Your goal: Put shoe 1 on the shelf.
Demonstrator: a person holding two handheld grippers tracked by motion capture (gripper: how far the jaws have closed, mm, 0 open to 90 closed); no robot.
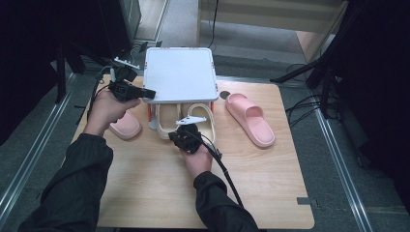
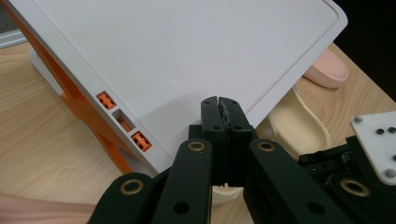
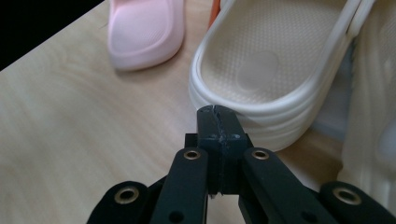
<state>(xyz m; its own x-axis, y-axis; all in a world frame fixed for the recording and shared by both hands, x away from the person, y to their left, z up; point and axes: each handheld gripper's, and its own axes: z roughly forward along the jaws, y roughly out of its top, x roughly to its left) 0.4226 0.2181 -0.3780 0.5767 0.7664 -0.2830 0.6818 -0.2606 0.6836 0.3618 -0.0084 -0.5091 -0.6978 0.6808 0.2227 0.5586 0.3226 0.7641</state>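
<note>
On the light wooden bench: a white square-topped plastic rack with orange legs, 2 cream rubber clogs tucked beneath it, 1 pink foam slide sandal to its right, another pink slide at its left beside the left forearm. Left gripper held at the rack's left front corner, jaws clenched together on nothing, tips over the white top. Right gripper low at the heel of the left clog, jaws likewise pressed closed and empty, tips just beside the heel rim.

Overhead camera faces table; gripper cameras close, sharing cream clog.
</note>
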